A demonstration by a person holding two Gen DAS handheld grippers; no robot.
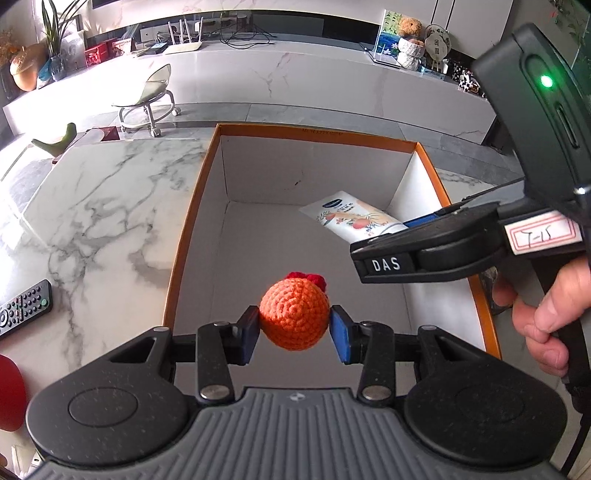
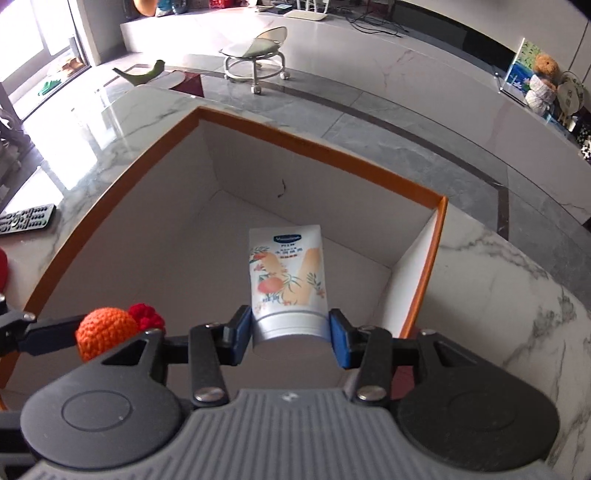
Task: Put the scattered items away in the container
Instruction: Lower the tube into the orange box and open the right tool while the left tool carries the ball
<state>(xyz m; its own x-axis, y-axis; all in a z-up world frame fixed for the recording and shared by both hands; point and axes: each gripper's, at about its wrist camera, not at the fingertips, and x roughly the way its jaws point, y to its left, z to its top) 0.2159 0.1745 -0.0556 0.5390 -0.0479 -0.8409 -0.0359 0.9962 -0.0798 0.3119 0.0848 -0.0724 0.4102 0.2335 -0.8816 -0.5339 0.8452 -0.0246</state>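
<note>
Left wrist view: white marble table [image 1: 110,206] with grey veins, in a living room with a grey tiled floor. Behind it, one long white marble bench, one rolling stool [image 1: 149,99], one teddy bear [image 1: 409,26], one router. One open box [image 1: 192,206], orange rim, white inside, sits on the table. One black remote [image 1: 24,308] lies left of it. Left gripper [image 1: 294,319] clamps one orange crochet ball [image 1: 294,314] with a red tuft, held over the box's near end. Right gripper [image 1: 413,230] comes in from the right above the box, marked "DAS", a handwritten tag on its handle, green light on; a hand [image 1: 554,317] grips it. One printed tube [image 1: 354,219] shows in its pads.

Right wrist view: same table, box [image 2: 122,199], stool [image 2: 255,55], remote [image 2: 26,218]. Right gripper [image 2: 290,332] pinches the tube [image 2: 286,280] at its cap end, above the box's inside. Blue logo on the tube, writing too small to read. Ball [image 2: 107,326] at lower left, in the left gripper's pads.
</note>
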